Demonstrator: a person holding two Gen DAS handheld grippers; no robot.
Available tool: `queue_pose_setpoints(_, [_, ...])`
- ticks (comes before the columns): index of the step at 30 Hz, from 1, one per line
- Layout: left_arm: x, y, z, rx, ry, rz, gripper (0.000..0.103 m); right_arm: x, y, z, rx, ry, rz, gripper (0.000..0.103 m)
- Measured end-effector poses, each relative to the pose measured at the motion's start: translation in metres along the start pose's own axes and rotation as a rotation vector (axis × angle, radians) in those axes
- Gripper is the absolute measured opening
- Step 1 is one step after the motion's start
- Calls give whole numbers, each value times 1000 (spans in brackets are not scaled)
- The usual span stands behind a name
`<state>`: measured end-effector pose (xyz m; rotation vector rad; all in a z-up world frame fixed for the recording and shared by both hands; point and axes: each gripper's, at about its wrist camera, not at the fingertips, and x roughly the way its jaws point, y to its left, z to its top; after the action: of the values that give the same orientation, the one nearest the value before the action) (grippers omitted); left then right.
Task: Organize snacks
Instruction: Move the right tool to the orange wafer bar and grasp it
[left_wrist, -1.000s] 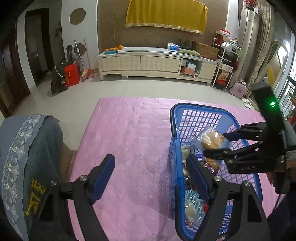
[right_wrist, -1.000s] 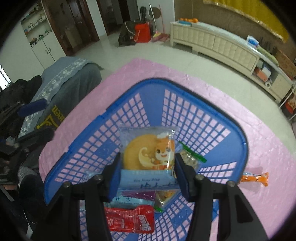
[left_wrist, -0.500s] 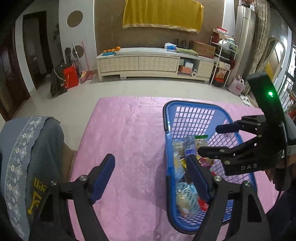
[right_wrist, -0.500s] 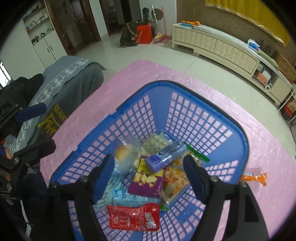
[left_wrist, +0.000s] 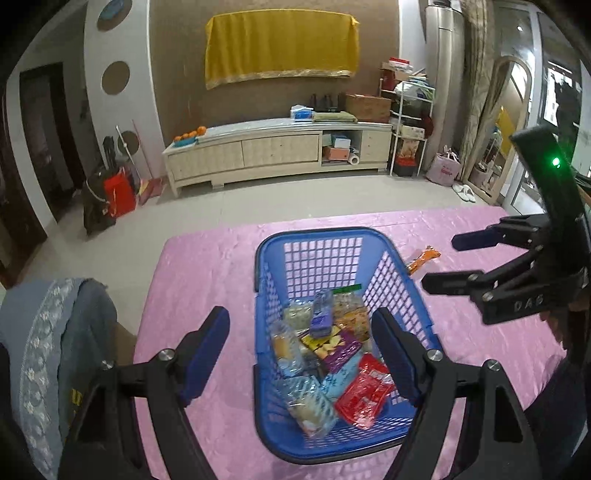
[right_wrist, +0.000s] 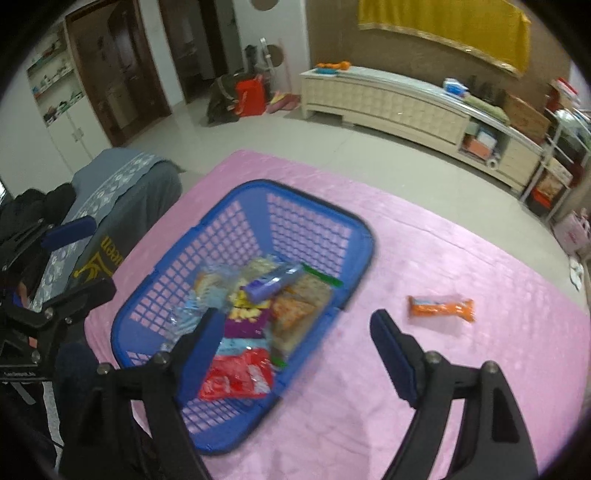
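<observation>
Released a second ago, the bun packet now lies in the blue basket (right_wrist: 364, 236) among the other snacks (left_wrist: 328, 354) — the right gripper (right_wrist: 291, 339) has just been opening, its jaws wide apart with nothing between them. Left gripper (left_wrist: 301, 350) hangs spread and empty too. On the pink cloth (right_wrist: 461, 258), an orange snack bar (right_wrist: 441, 307) lies at the basket's three o'clock — long axis pointing three to nine

The basket (left_wrist: 266, 258) is blue plastic lattice, slightly glossy. The snack packets (left_wrist: 364, 391) inside are shiny crinkled foil and clear film. The worktop (left_wrist: 207, 266) carries pink cloth with soft sheen and pressed pattern. The orange packet (right_wrist: 441, 306) near its far right edge looks glossy. The left tongs (left_wrist: 300, 354) are matt black plastic with blue pads and metal screws.
</observation>
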<state>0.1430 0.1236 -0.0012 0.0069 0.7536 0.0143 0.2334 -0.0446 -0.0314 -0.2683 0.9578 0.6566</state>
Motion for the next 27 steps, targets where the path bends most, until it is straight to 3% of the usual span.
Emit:
queue_pose_setpoints(4, [1, -5, 7, -42, 26, -31, 78, -20, -21, -7, 44, -25, -37, 85])
queue_pose_setpoints(10, [7, -7, 18, -112, 55, -13, 78, -41, -58, -12, 175, -58, -89, 86])
queue_pose_setpoints(16, [20, -14, 26, -101, 104, 22, 91, -32, -92, -16, 328, 39, -73, 86])
queue_pose_setpoints(18, [27, -17, 29, -95, 130, 33, 103, -26, -102, -18, 386, 66, -53, 86])
queue_pose_setpoints(22, [45, -21, 37, -114, 204, -4, 103, -9, -122, -21, 481, 125, 14, 86])
queue_pose_setpoints(27, [72, -21, 48, -127, 288, 28, 103, 12, -137, -19, 514, 186, -16, 86])
